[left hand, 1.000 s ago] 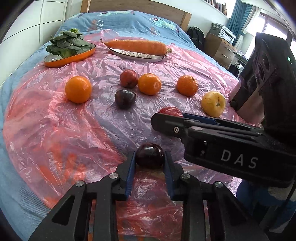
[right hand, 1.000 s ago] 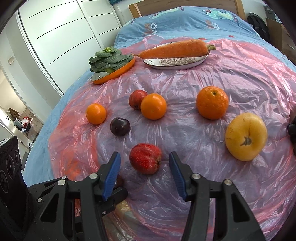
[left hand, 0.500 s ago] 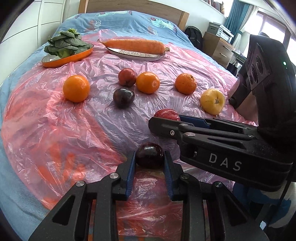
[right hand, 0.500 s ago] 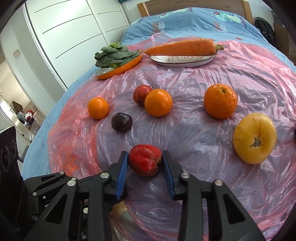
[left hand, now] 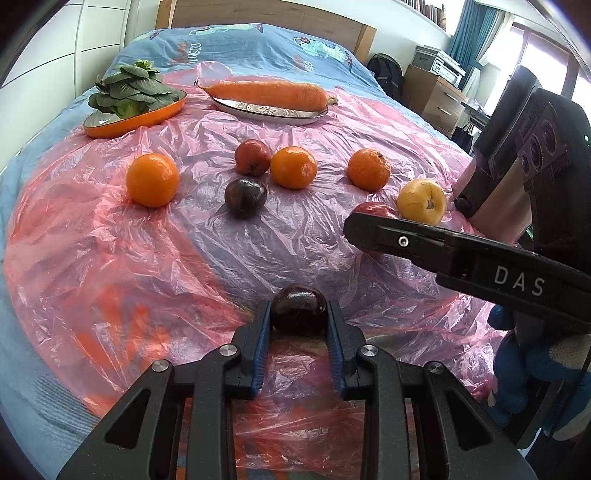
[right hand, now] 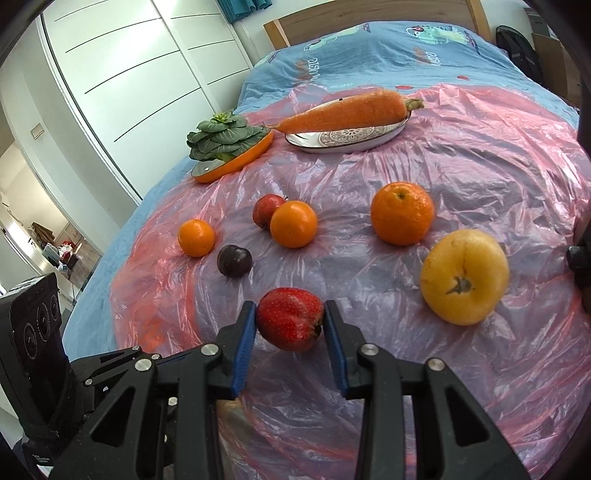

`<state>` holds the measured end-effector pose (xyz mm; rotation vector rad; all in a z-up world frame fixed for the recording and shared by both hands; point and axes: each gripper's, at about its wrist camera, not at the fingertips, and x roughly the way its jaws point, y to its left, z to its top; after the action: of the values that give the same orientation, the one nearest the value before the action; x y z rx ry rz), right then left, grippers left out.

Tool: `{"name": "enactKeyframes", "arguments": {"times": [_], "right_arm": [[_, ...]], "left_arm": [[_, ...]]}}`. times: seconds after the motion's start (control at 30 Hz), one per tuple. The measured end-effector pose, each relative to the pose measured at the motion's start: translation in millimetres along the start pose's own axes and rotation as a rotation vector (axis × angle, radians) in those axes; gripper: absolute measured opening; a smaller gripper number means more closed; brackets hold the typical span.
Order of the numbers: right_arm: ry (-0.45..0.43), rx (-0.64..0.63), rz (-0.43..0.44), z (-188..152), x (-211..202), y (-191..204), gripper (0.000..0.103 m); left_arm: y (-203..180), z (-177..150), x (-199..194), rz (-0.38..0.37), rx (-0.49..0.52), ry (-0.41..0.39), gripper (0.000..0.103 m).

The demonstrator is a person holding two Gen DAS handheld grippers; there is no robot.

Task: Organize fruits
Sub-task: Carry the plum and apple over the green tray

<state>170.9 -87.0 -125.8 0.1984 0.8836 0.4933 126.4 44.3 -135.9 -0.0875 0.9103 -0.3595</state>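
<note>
The left gripper (left hand: 298,320) clamped a dark plum (left hand: 298,309) just above the pink sheet (left hand: 110,258). The right gripper (right hand: 290,322) pinched a strawberry (right hand: 288,317), with 3 oranges beyond.

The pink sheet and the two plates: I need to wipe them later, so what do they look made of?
Pink sheet: thin translucent plastic film, crinkled and glossy.
Orange plate: probably glazed ceramic or enamel, shiny.
Patterned plate: likely glazed ceramic, printed motif.

strawberry (left hand: 375,210) mostly hidden behind right tool (left hand: 354,229); curtain (right hand: 243,4) cut off
</note>
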Motion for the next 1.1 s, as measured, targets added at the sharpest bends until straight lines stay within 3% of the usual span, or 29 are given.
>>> {"name": "enactKeyframes", "arguments": {"times": [0.47, 0.77, 1.1], "right_arm": [[0.003, -0.015, -0.049, -11, -39, 2, 0.025], [-0.014, 0.002, -0.113, -16, -89, -9, 0.025], [-0.06, 0.021, -0.171, -32, -157, -24, 0.025]], "left_arm": [[-20, 2, -23, 0.02, 0.037, -0.057, 0.024], [-41, 8, -48, 0.098, 0.075, -0.1, 0.024], [-90, 10, -92, 0.062, 0.078, -0.12, 0.024]]}}
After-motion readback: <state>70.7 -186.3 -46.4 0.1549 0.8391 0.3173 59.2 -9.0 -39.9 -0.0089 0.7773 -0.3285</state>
